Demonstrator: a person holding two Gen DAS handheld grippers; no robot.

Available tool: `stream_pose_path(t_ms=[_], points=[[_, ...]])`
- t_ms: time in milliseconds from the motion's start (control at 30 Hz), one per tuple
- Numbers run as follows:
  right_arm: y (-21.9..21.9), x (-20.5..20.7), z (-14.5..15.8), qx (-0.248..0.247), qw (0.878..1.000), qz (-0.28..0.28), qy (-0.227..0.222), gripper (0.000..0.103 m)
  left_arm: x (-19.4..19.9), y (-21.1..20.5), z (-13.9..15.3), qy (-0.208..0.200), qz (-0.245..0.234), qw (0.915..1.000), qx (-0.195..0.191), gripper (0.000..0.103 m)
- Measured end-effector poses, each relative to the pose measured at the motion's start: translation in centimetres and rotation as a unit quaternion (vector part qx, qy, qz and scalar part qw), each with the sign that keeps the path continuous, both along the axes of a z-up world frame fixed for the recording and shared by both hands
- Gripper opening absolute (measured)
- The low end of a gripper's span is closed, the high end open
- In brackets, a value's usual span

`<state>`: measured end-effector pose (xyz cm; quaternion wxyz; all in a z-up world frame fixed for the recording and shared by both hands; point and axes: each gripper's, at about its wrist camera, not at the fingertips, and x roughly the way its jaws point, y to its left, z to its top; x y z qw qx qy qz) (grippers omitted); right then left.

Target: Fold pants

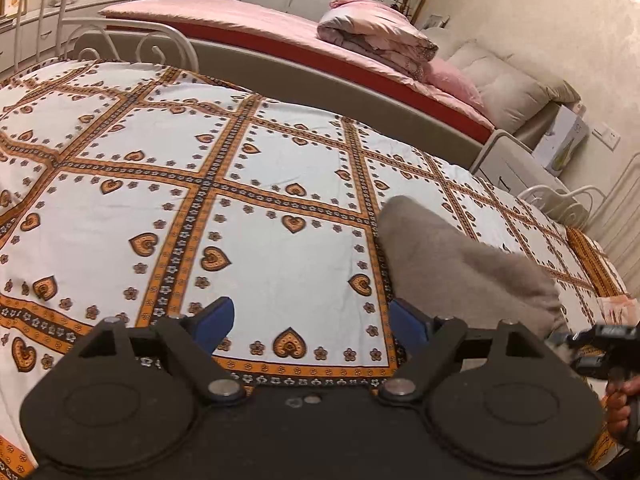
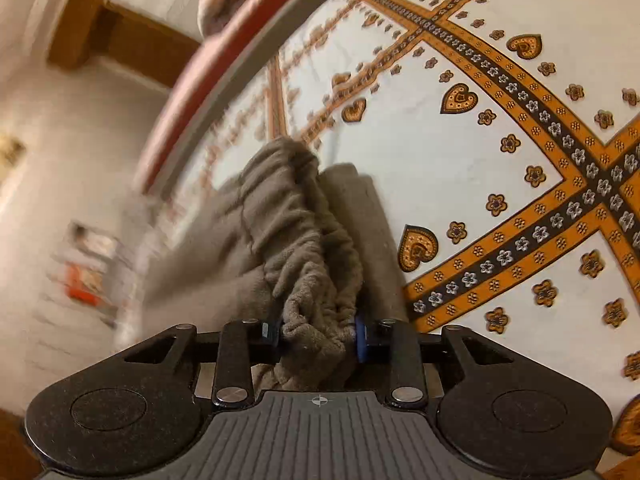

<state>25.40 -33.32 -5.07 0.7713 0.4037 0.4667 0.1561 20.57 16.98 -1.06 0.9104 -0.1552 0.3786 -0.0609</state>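
on the patterned bedspread (image 1: 280,200) lie the grey fleece pants (image 2: 280,216), soft, light and floppy. right gripper (image 2: 316,332) is clenched on the bunched elastic waistband (image 2: 312,280), the firmest hold; left gripper (image 1: 310,320) hangs released, beside the pants.

Filling most of both frames, the white cotton bedspread (image 1: 280,200) is showing orange-and-black flowered bands with brown hearts. The fuzzy taupe fleece pants (image 2: 296,240) are sitting centre frame. The pale pink quilted second bed (image 1: 224,16), upper centre, is showing a red edge.
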Motion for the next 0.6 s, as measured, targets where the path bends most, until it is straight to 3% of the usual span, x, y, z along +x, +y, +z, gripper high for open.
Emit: stream_pose_path(t_ms=[100, 233, 467, 567, 600], points=[[0.4, -1.2, 2.7, -0.039, 0.998, 0.009, -0.056, 0.037, 0.0, -1.0, 0.1, -0.008, -0.015, 0.9997, 0.016, 0.077], [1.3, -2.2, 4.4, -0.071, 0.992, 0.035, -0.095, 0.039, 0.3, -1.9, -0.1, -0.006, -0.022, 0.9990, 0.039, 0.078], [1.9, -0.8, 1.6, -0.031, 0.998, 0.049, -0.015, 0.060, 0.6, -2.6, -0.2, -0.007, -0.031, 0.9987, 0.041, 0.078], [2.6, -0.6, 1.0, -0.031, 0.998, 0.063, -0.008, 0.061, 0.8, -2.8, -0.3, -0.004, -0.034, 0.9985, 0.044, 0.078], [2.9, -0.6, 1.3, -0.039, 0.997, 0.067, -0.015, 0.056, 0.9, -2.9, -0.4, -0.002, -0.035, 0.9984, 0.044, 0.078]])
